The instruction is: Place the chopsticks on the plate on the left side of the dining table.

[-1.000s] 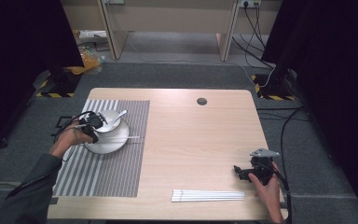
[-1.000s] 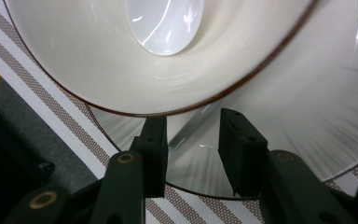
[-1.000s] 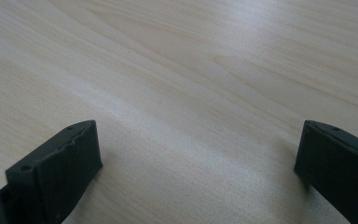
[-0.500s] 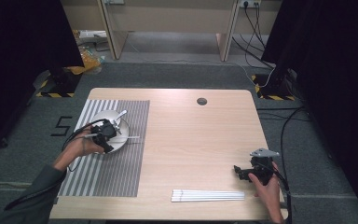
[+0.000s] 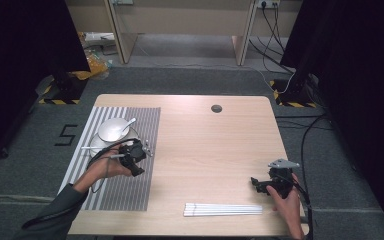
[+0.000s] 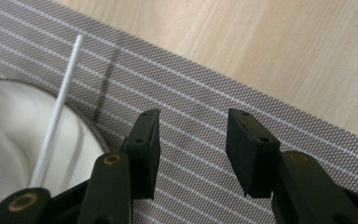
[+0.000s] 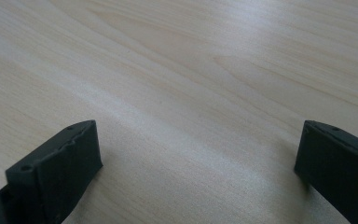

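Over the striped placemat (image 5: 105,172), the left gripper (image 6: 193,149), jaws just opening and empty, hovers just right of the white plate (image 6: 9,140), while the right gripper (image 7: 196,163) gapes wide over bare table (image 5: 205,145).

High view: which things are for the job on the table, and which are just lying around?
For the job: striped mat, plate, bowl, spoon, white sticks.
Just lying about: cables on the floor, yellow bag, floor mark.
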Available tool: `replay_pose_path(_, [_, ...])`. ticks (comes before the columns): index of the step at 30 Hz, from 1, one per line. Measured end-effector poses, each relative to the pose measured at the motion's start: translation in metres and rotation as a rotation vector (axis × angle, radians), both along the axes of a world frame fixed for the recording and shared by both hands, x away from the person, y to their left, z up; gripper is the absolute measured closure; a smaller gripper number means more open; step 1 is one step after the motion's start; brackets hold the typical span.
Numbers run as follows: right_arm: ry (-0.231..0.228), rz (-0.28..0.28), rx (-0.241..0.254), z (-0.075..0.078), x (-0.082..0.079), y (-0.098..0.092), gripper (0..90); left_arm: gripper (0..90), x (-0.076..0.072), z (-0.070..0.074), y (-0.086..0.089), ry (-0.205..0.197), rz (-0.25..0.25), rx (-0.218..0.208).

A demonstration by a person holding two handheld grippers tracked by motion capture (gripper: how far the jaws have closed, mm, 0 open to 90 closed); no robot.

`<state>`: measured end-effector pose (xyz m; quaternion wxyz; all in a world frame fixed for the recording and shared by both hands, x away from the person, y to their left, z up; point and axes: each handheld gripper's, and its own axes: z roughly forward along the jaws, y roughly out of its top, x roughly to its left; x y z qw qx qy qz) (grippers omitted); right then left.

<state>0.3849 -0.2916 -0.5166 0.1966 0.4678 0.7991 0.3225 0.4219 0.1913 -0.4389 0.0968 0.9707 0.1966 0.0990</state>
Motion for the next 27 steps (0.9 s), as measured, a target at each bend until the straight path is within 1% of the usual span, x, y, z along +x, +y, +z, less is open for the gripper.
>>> replay_pose_path(3, [0.0, 0.0, 0.0, 0.0, 0.0, 0.0, 0.3, 53.5, -0.003, -0.003, -0.008, 0.006, -0.016, -0.037])
replay_pose_path(5, [0.0, 0.0, 0.0, 0.0, 0.0, 0.0, 0.3, 53.4, -0.006, -0.005, -0.014, 0.017, -0.039, -0.03])
replay_pose_path(10, [0.0, 0.0, 0.0, 0.0, 0.0, 0.0, 0.3, 52.0, -0.013, -0.006, -0.03, 0.02, -0.081, -0.044])
replay_pose_path(11, [0.0, 0.0, 0.0, 0.0, 0.0, 0.0, 0.3, 51.2, -0.015, -0.007, -0.032, 0.026, -0.08, -0.049])
replay_pose_path(14, [0.0, 0.0, 0.0, 0.0, 0.0, 0.0, 0.3, 48.4, -0.019, -0.007, -0.042, 0.029, -0.099, -0.063])
replay_pose_path(17, [0.0, 0.0, 0.0, 0.0, 0.0, 0.0, 0.3, 44.9, -0.024, -0.008, -0.052, 0.045, -0.123, -0.075])
replay_pose_path(18, [0.0, 0.0, 0.0, 0.0, 0.0, 0.0, 0.3, 43.2, -0.025, -0.009, -0.054, 0.049, -0.124, -0.079])
replay_pose_path(19, [0.0, 0.0, 0.0, 0.0, 0.0, 0.0, 0.3, 42.0, -0.025, -0.009, -0.058, 0.043, -0.127, -0.081])
replay_pose_path(22, [0.0, 0.0, 0.0, 0.0, 0.0, 0.0, 0.3, 41.3, -0.027, -0.011, -0.066, 0.046, -0.14, -0.093])
replay_pose_path(23, [0.0, 0.0, 0.0, 0.0, 0.0, 0.0, 0.3, 41.1, -0.028, -0.012, -0.069, 0.053, -0.147, -0.094])
replay_pose_path(24, [0.0, 0.0, 0.0, 0.0, 0.0, 0.0, 0.3, 40.8, -0.029, -0.013, -0.072, 0.052, -0.156, -0.091])
replay_pose_path(27, [0.0, 0.0, 0.0, 0.0, 0.0, 0.0, 0.3, 40.0, -0.03, -0.014, -0.078, 0.05, -0.167, -0.1])
